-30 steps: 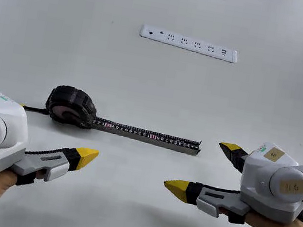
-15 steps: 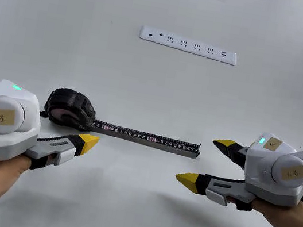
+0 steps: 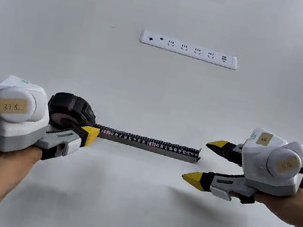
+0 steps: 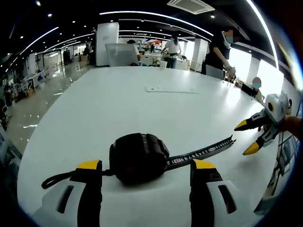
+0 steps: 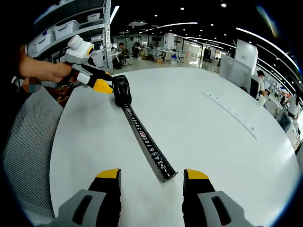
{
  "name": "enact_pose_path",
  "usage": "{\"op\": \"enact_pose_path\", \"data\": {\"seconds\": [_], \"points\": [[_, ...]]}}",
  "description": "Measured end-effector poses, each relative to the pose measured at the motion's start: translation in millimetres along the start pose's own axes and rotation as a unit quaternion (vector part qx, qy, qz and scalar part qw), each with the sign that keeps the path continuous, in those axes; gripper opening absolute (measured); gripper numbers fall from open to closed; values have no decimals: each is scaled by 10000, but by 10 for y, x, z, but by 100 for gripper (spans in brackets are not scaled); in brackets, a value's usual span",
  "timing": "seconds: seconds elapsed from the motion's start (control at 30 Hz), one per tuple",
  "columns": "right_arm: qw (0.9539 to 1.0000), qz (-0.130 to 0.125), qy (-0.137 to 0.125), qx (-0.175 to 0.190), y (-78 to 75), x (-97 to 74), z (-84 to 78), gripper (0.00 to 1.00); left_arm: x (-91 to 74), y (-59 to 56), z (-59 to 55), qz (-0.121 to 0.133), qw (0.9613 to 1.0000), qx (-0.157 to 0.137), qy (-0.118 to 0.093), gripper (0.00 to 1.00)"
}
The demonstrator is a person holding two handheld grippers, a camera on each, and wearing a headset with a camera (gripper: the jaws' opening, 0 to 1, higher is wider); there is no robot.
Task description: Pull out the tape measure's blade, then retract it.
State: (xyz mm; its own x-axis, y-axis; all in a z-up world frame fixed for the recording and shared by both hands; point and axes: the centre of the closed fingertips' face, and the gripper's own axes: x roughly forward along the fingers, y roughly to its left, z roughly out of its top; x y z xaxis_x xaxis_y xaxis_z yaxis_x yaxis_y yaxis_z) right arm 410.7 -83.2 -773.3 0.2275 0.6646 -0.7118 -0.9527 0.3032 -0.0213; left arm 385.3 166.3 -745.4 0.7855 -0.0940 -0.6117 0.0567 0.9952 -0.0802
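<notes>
Observation from the bench side. The tape measure case [image 3: 72, 109] lies on the white table [image 3: 145, 83] at about 9 o'clock of the head view. Its blade [image 3: 146, 142] is already drawn out and runs flat toward 3 o'clock. The blade ends in a hook tip [image 3: 197, 153]. A power strip [image 3: 189, 45] lies well apart at 12 o'clock.

Left gripper [image 4: 146, 165]: the claw stands apart, one jaw either side of the case. I cannot tell whether either jaw touches it. A wrist strap [image 4: 57, 178] trails off the case toward 8 o'clock in the left gripper view.

Right gripper [image 3: 204, 161]: the claw is apart and clamped on nothing. The hook tip lies just ahead of the gap between its jaws.

Handling, as judged:
- The case looks rigid, compact and rubber-clad. It should grip well and be heavy enough to stay put, though it would skid on this smooth top if pulled unheld. Take it across its broad flanks, clear of the blade mouth at 3 o'clock.
- The blade looks like thin, springy metal. It is stiff along its length but liable to kink if bent sideways, and it is slippery on its faces.
- The hook tip is the proper hold, pinched flat.
- Any spring return may be sharp, so the tip should be walked back, not released.
</notes>
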Motion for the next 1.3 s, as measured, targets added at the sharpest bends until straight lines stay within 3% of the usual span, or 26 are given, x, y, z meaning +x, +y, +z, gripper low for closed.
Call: {"op": "enact_pose_path", "data": {"seconds": [0.5,0.97,1.3], "points": [[9976,347,302,-521,-79,118,-37,34,86,28,8,149,9997,-141,94,63],[9875,624,936,-1100,-190,208,-188,20,172,89,45,232,9994,-184,192,56],[9838,833,1053,-1184,-224,256,-211,13,228,117,33,296,9990,-231,252,55]]}}
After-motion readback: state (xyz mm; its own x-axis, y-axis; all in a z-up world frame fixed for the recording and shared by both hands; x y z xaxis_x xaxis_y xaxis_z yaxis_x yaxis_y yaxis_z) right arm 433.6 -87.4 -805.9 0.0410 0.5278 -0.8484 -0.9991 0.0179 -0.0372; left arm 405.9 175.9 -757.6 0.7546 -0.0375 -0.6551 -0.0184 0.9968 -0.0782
